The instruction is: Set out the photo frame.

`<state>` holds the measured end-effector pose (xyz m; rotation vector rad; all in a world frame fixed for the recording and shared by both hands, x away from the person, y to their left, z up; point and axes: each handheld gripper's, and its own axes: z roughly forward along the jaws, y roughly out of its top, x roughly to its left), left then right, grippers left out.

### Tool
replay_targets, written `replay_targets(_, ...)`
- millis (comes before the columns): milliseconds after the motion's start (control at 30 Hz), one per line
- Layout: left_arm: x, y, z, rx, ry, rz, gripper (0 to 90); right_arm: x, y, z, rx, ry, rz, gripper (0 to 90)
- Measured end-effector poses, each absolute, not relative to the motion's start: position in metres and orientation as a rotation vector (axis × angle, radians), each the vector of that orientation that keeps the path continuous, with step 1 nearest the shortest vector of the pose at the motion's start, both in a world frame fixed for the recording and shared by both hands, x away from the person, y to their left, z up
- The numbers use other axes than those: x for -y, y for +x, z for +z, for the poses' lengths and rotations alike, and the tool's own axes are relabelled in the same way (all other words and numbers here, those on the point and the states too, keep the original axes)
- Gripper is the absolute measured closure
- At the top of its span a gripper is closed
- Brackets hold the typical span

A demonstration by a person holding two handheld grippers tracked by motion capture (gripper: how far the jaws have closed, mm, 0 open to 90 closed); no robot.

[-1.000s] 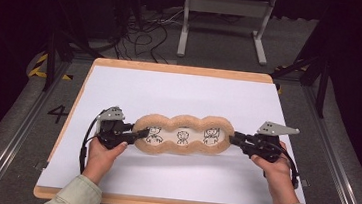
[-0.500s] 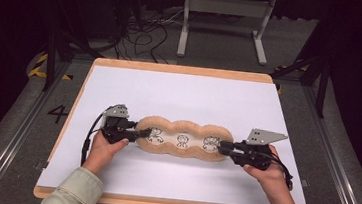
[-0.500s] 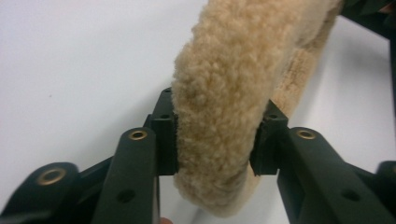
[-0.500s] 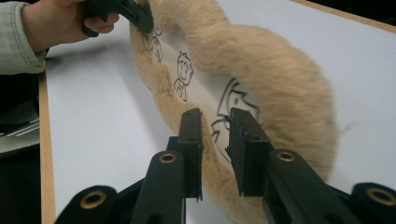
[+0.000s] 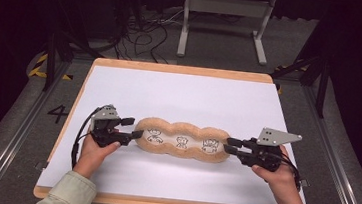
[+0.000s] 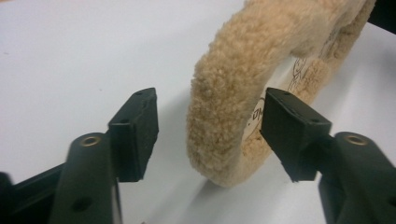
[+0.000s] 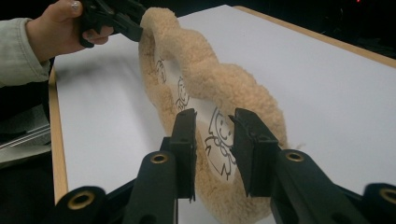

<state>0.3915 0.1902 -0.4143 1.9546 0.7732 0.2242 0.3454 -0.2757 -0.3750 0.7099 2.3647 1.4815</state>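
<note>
A long, three-lobed plush cushion (image 5: pixel 182 141) (tan curly fleece, white panels with cartoon drawings) lies between the tongs on the white-topped table (image 5: pixel 185 92). The left gripper (image 6: pixel 208 128) gapes wide around its rounded end; the right gripper (image 7: pixel 214 149) stands narrower astride the opposite fleecy rim.
</note>
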Motion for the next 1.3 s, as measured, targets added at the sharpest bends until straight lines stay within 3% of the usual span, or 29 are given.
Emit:
replay_targets(533,-0.224,0.345,-0.411,-0.829,1.964,0.331,30.0,0.303,0.343,-0.364,-2.286,0.816,1.416,50.8)
replay_targets(1300,-0.274,0.342,-0.447,-1.063,1.941,0.385,26.7,0.359,0.343,-0.387,-2.207,1.08,1.306,48.1)
